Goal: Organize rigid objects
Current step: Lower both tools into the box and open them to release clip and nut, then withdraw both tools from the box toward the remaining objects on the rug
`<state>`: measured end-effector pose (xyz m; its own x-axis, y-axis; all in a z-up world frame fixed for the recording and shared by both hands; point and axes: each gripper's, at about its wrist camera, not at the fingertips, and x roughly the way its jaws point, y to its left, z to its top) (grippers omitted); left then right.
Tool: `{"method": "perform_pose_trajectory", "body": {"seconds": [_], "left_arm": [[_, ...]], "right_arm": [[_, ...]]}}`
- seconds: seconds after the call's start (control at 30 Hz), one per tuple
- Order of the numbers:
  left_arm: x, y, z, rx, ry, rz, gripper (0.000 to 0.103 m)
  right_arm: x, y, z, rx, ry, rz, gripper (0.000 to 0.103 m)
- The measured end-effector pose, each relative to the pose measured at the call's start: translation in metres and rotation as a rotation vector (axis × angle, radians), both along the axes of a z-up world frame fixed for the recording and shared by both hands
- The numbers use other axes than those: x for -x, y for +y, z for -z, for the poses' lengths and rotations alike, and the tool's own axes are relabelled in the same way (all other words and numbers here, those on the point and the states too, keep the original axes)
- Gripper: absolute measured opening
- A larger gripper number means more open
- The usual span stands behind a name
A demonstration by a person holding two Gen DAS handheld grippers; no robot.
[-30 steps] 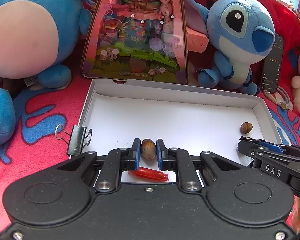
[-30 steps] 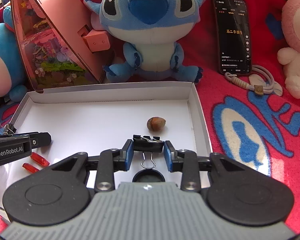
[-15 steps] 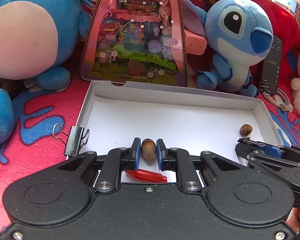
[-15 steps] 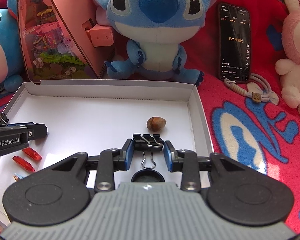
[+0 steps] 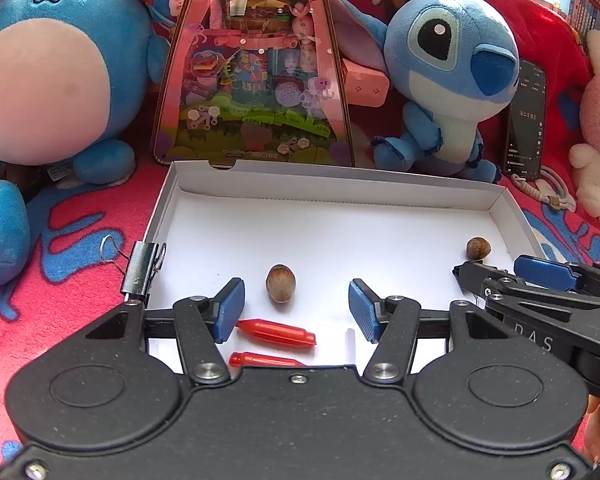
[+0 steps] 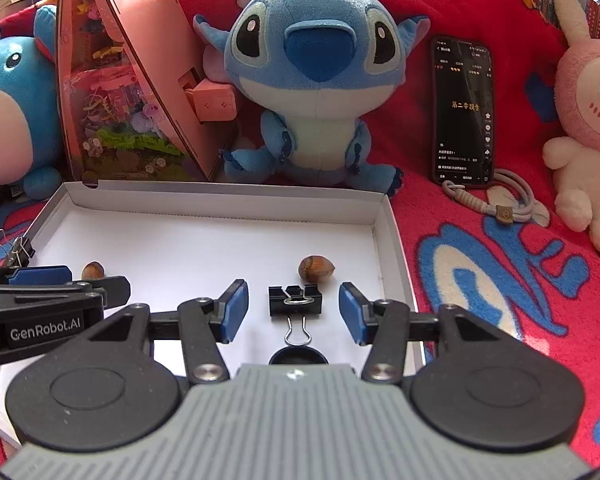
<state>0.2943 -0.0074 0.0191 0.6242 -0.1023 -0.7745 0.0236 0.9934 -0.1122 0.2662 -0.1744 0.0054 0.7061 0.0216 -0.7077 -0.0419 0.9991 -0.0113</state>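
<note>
A shallow white box lies on the red blanket. My left gripper is open; a hazelnut lies free on the box floor between its fingers, with two red plastic pieces just behind. A second hazelnut lies near the box's right wall. My right gripper is open around a black binder clip that rests on the box floor. Another binder clip sits on the box's left rim.
Behind the box stand a pink toy display case, a Stitch plush, a round blue plush, a phone with a lanyard, and a pink rabbit plush.
Both grippers opened. The left let go of the hazelnut and the right let go of the binder clip; both objects now rest on the box floor.
</note>
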Motion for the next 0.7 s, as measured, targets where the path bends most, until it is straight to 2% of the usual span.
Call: {"method": "perform_pose_trajectory", "body": {"seconds": [0.17, 0.3, 0.43, 0.7], "left_arm": [[0.017, 0.003, -0.009, 0.004, -0.038, 0.008, 0.072], [0.034, 0.006, -0.016, 0.019, -0.069, 0.002, 0.075], [0.054, 0.01, -0.025, 0.048, -0.1, 0.02, 0.077], [0.093, 0.01, -0.042, 0.06, -0.165, 0.055, 0.08]], "right_arm": [[0.016, -0.001, -0.011, -0.007, -0.054, -0.031, 0.078], [0.035, -0.004, -0.02, -0.023, -0.095, -0.06, 0.087], [0.052, -0.012, -0.027, -0.058, -0.123, -0.079, 0.088], [0.093, -0.02, -0.035, -0.065, -0.203, -0.124, 0.093]]}}
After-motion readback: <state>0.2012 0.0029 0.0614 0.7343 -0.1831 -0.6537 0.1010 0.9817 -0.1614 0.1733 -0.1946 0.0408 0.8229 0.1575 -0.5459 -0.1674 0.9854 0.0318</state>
